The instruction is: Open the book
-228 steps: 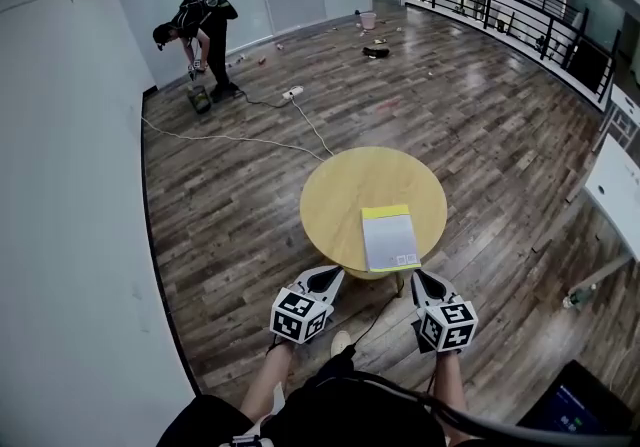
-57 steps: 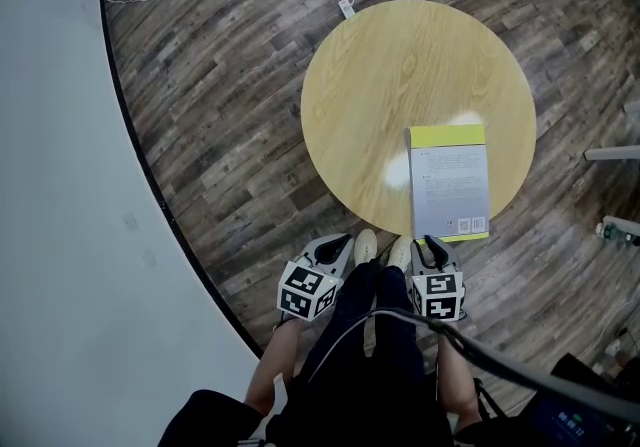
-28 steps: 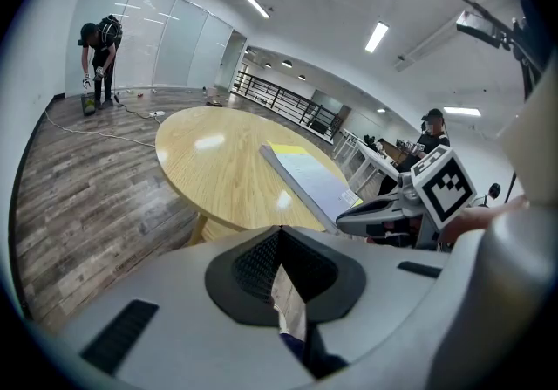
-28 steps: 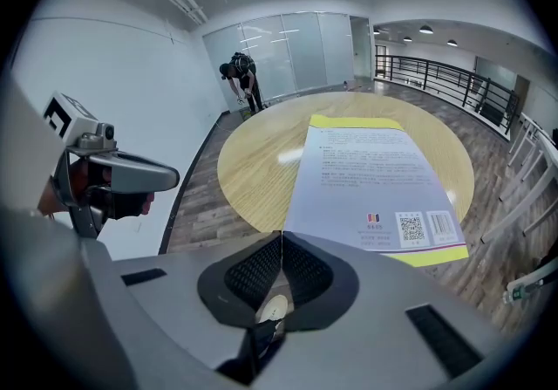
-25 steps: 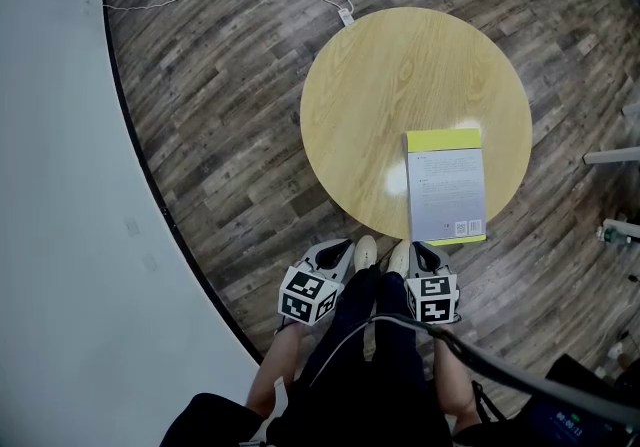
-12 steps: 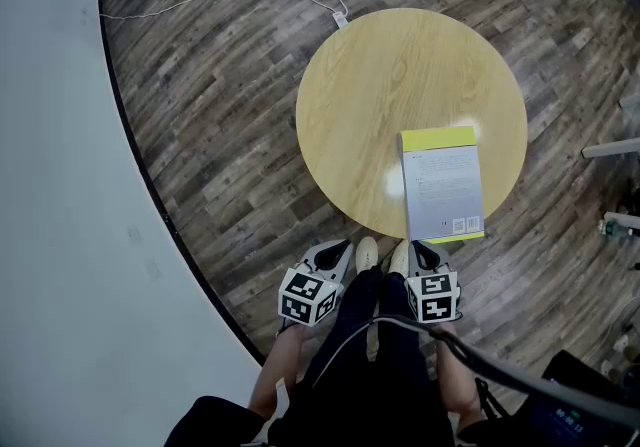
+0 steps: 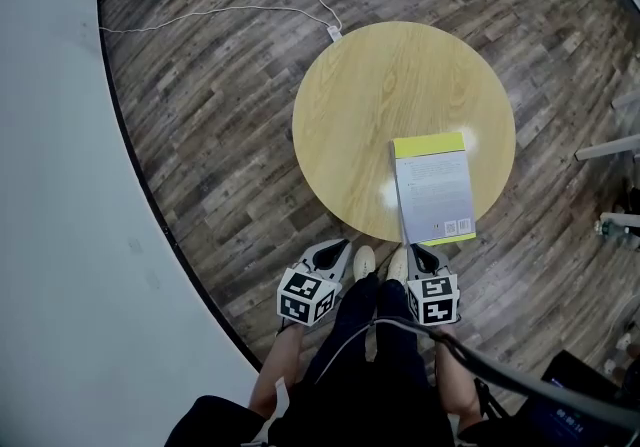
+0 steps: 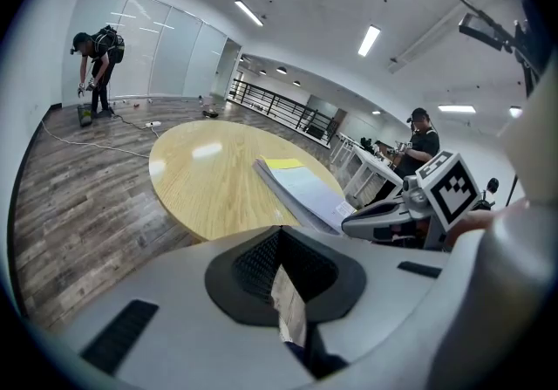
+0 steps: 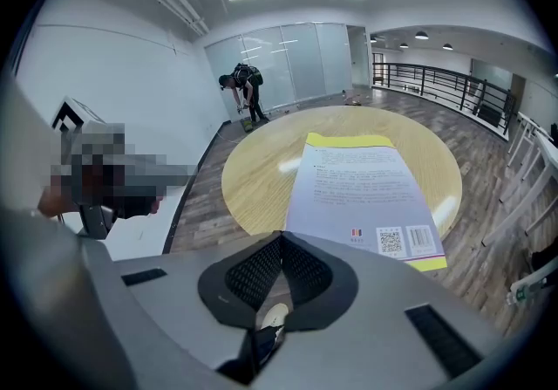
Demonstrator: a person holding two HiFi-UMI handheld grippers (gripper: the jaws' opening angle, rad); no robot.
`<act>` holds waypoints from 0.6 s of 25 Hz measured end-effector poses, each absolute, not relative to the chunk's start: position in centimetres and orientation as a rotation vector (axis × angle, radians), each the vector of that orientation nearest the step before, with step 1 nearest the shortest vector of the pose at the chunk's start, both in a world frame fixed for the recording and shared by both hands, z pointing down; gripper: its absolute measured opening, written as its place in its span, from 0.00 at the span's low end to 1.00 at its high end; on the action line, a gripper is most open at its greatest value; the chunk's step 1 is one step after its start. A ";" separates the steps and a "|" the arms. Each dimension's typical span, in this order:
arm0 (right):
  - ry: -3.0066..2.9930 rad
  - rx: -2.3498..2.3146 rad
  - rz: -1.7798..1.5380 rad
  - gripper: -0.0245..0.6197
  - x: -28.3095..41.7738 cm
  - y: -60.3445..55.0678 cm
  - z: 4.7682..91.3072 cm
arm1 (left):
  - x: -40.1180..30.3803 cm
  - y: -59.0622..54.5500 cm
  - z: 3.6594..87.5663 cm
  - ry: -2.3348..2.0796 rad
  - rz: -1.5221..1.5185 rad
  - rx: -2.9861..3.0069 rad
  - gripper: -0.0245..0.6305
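Tools shut, closed book on the counter

Left tool and right tool hang with jaws together, empty, just short of the round wooden counter. The pale book lies flat at its near right rim, its long axis running away and its yellow band far. Only the right gripper view shows its barcode.

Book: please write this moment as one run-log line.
book: closed, on table | left hand-held gripper: shut, empty | right hand-held gripper: shut, empty
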State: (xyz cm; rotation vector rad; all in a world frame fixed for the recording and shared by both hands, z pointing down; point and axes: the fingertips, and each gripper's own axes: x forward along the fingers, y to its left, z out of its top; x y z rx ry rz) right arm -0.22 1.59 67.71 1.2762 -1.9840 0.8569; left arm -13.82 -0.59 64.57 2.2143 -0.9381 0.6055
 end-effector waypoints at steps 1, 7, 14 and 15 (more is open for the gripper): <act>-1.986 1.283 0.854 0.05 -0.1 1.5 67.5 | -13.7 -0.6 64.4 -0.936 0.605 2.218 0.04; -1.998 1.315 0.835 0.05 0.6 1.2 65.9 | -12.8 -1.3 63.2 -0.919 0.596 2.257 0.04; -1.999 1.373 0.823 0.05 2.0 1.1 64.0 | -11.3 -2.0 61.3 -0.897 0.583 2.308 0.04; -1.999 1.383 0.818 0.05 2.2 1.0 63.8 | -11.1 -2.2 61.1 -0.892 0.582 2.318 0.04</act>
